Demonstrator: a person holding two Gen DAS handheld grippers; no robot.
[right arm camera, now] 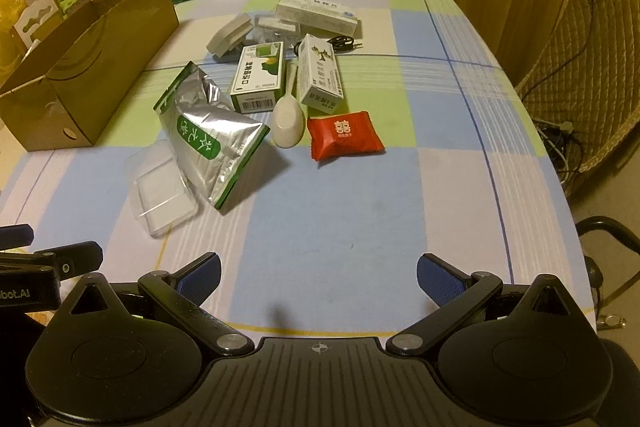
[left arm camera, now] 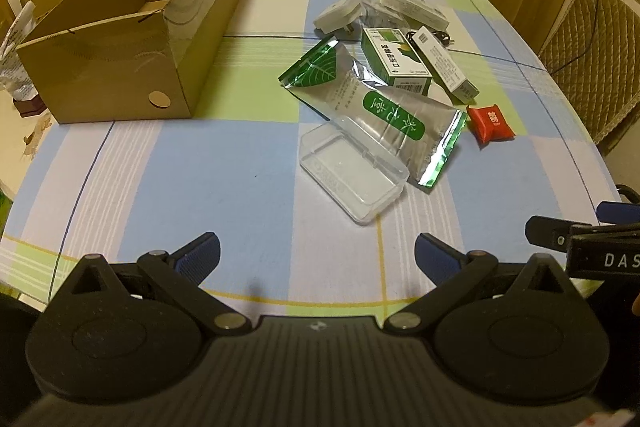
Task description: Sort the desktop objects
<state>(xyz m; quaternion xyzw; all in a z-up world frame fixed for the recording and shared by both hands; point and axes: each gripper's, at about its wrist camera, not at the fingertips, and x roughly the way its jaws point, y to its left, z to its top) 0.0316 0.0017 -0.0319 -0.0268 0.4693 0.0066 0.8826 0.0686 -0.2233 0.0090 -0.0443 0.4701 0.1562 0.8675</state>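
Checked tablecloth (left arm camera: 224, 163) holds cardboard box (left arm camera: 120, 67); left claw (left arm camera: 317, 255) and right claw (right arm camera: 319, 277) wide, empty.

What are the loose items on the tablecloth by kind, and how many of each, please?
Small cartons: 3
Pouches or packets: 2
Clear plastic case: 1
White scoop: 1
White plug adapter: 1
Black cable: 1
Total: 9

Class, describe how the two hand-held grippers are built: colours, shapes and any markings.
Each hand-held gripper, left and right, has a ribbed black body, round black discs, silver pivot pins, black linkage arms and blue textured pads. White lettering marks their sides.
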